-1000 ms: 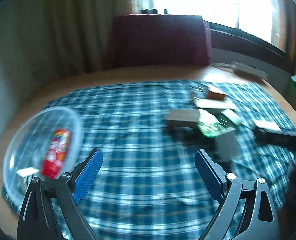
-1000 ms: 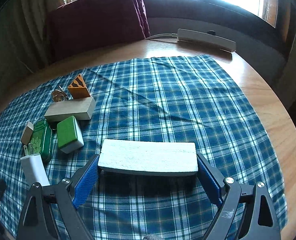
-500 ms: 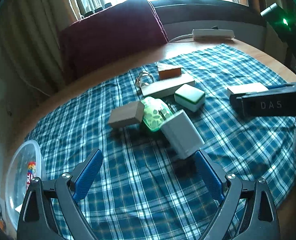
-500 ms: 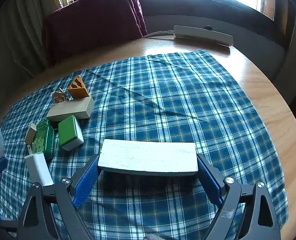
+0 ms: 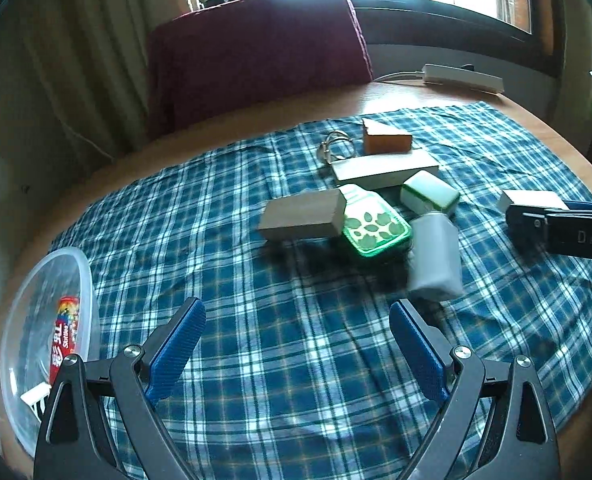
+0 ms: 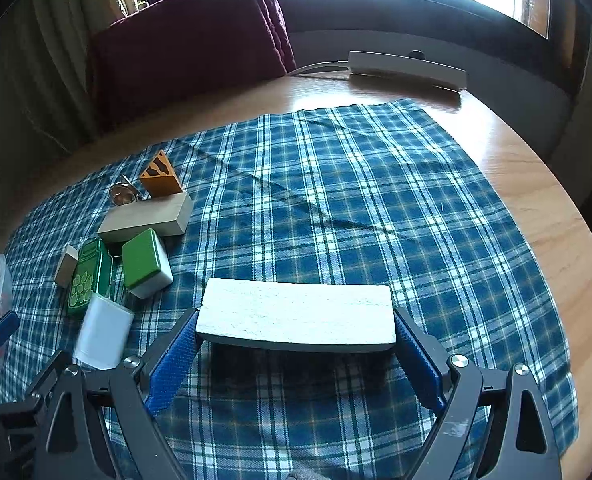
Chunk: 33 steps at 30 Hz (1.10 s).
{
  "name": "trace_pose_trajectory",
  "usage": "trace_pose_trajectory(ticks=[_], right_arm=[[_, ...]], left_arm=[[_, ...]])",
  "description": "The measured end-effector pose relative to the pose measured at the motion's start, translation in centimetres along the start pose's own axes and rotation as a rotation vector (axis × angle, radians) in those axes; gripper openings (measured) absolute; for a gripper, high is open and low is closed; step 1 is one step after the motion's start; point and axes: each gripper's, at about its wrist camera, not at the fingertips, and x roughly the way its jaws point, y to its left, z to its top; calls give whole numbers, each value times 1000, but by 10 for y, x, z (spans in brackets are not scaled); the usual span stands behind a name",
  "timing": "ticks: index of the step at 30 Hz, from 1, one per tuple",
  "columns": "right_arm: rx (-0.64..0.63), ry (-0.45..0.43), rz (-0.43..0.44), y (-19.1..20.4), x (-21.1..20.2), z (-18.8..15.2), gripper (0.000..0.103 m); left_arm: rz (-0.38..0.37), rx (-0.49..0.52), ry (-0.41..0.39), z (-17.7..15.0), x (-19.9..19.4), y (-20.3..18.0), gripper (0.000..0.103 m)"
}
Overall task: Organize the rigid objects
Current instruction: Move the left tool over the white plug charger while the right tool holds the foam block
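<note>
My right gripper (image 6: 296, 326) is shut on a flat white block (image 6: 296, 310), held just above the blue plaid cloth (image 6: 356, 200). To its left lies a cluster: a white charger (image 6: 103, 334), a green tin (image 6: 87, 276), a green-topped tile (image 6: 143, 262), a long wooden block (image 6: 147, 216), an orange wedge (image 6: 159, 174) and a key ring (image 6: 121, 194). My left gripper (image 5: 296, 316) is open and empty above the cloth, short of the charger (image 5: 436, 256), the tin (image 5: 372, 226) and a small wooden block (image 5: 302, 216).
A clear plastic container (image 5: 83, 280) holding a red candy pack (image 5: 65, 336) sits at the cloth's left edge. A white power strip (image 6: 408, 68) lies on the round wooden table (image 6: 536, 184) at the back. A maroon cushion (image 6: 187, 36) stands behind it.
My left gripper swung from the plastic container toward the cluster and now faces it from closer. The right gripper keeps hold of the white block and has barely moved.
</note>
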Motion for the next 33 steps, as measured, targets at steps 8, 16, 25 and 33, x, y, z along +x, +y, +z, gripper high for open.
trace_pose_trajectory(ticks=[8, 16, 25, 33], right_arm=[[14, -1, -3, -4, 0, 1, 94], [26, -5, -4, -6, -2, 2, 94], [42, -12, 1, -11, -4, 3, 94], [67, -21, 4, -21, -10, 5, 94]], left_arm=[[-36, -53, 38, -1, 5, 5, 94], [-67, -32, 37, 6, 6, -11, 94], [-114, -4, 54, 13, 12, -30, 94], [-147, 28, 70, 21, 19, -48, 94]])
